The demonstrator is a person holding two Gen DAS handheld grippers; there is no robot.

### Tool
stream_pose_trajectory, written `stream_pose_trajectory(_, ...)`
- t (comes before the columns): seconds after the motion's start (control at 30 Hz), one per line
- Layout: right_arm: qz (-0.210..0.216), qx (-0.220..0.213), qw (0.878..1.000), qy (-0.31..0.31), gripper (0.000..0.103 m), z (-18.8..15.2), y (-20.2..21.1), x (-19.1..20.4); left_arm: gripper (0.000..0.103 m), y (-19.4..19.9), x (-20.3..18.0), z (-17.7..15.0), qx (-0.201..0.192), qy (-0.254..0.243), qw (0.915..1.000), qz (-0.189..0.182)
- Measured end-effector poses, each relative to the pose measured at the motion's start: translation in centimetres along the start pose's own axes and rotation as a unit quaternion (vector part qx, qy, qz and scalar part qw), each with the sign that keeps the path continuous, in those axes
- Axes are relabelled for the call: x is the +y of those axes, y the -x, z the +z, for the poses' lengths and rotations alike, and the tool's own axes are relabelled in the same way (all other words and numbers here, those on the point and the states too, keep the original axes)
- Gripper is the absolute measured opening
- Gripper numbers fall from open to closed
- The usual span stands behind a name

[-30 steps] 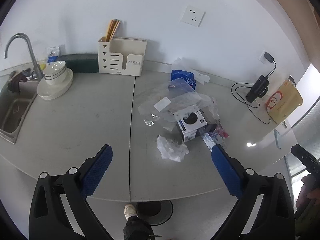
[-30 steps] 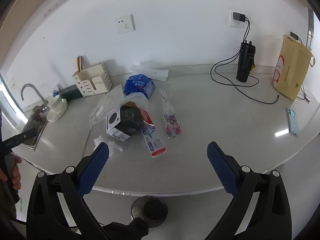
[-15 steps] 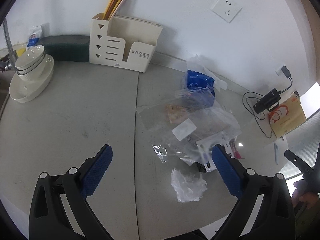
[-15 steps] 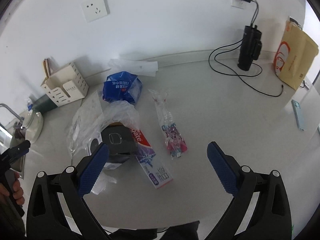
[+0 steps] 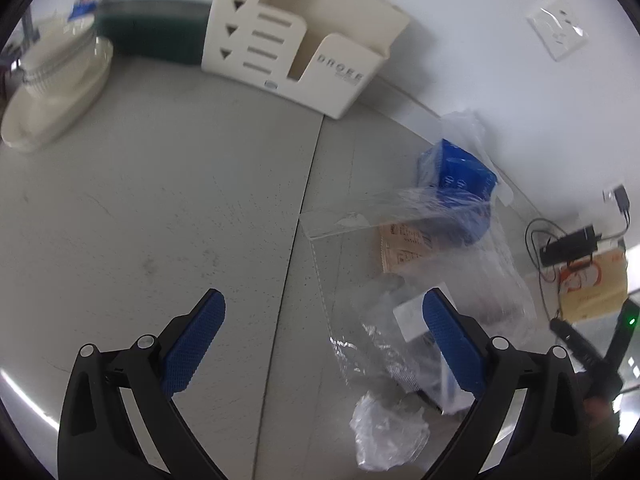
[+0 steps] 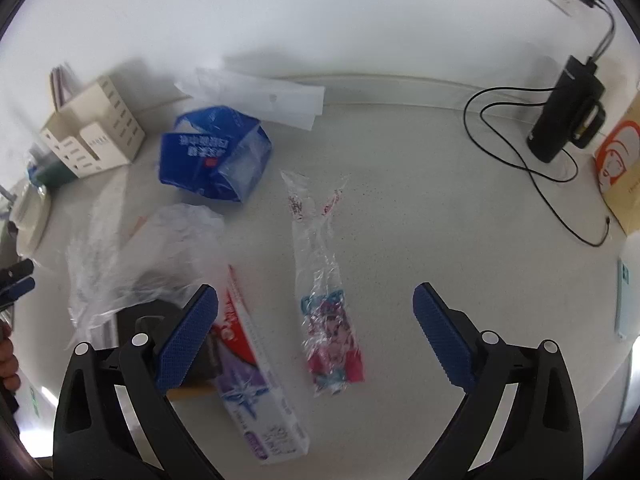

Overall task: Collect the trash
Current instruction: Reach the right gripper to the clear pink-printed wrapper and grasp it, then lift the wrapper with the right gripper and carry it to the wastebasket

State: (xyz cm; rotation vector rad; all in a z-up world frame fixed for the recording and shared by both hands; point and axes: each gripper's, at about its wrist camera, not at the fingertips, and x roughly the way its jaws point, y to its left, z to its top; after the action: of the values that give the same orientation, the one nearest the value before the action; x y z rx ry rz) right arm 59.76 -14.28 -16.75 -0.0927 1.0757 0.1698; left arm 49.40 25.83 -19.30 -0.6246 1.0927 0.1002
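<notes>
Our left tool point(image 5: 323, 334) is spread wide and empty over the grey desk point(image 5: 160, 208), the crumpled clear plastic bag point(image 5: 424, 280) just ahead-right. Our right tool point(image 6: 315, 330), equally wide and empty, frames a pink-printed clear wrapper point(image 6: 330, 320), with the long toothpaste box point(image 6: 256, 392) by its left finger.

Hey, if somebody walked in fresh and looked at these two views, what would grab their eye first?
Probably the litter heaped mid-counter: a crumpled blue plastic bag near the back wall, a toothpaste box and a pink-printed clear wrapper lying side by side nearer the front edge. The open right gripper hangs over those two, while the open left gripper faces a big clear plastic bag.
</notes>
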Motion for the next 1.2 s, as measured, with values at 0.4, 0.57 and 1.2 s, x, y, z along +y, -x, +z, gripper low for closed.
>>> stream_pose_trajectory(0.4, 0.01, 0.045, 0.999, 0.023, 0.099, 2.2, -6.4, -0.5, 0.096, -5.5, 0.8, 1.8, 0.037, 0.028, 0.9989, -0.007)
stream_pose_trajectory(0.57, 0.017, 0.062, 0.998, 0.028, 0.099, 2.6, -8.0, -0.5, 0.093, -6.7, 0.4, 2.5, 0.046, 0.033, 0.9974, -0.045)
stream_pose_trajectory(1.2, 0.012, 0.105, 0.993, 0.049, 0.01, 1.4, -9.8, 0.9, 0.003, -5.6, -3.0, 3.0, 0.054, -0.021, 0.9948, -0.084)
